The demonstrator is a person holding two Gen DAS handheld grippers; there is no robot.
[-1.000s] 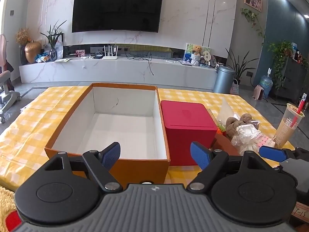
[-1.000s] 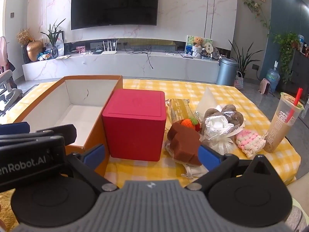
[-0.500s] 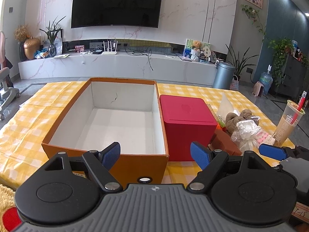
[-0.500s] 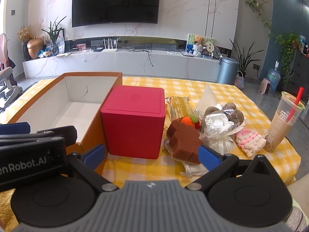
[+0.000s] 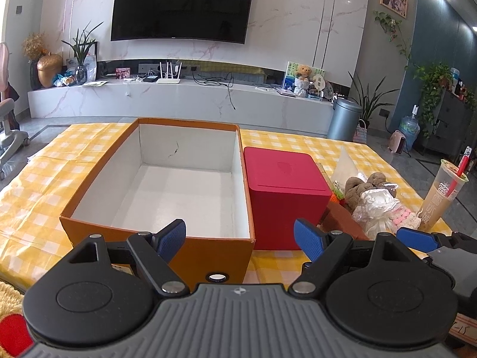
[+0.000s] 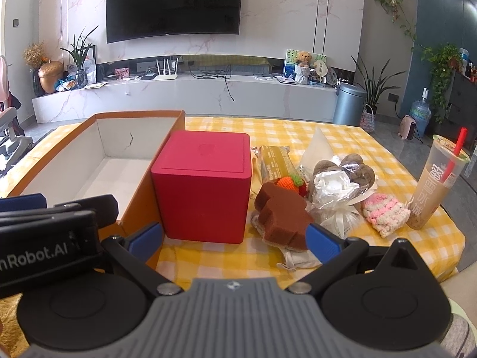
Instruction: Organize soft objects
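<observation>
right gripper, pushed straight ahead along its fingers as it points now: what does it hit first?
Probably the red box: it sits dead ahead between the open fingers of the right gripper. The brown sponge lies just inside the right finger, so a slight drift would clip that first. Depth is hard to judge through the fisheye.

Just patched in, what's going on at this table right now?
Nothing is picked up yet. The left gripper and right gripper both hang open and empty at the near table edge. The orange box sits empty beside the closed red box. The soft items, including a brown sponge and pink knit piece, remain piled to the right.
</observation>
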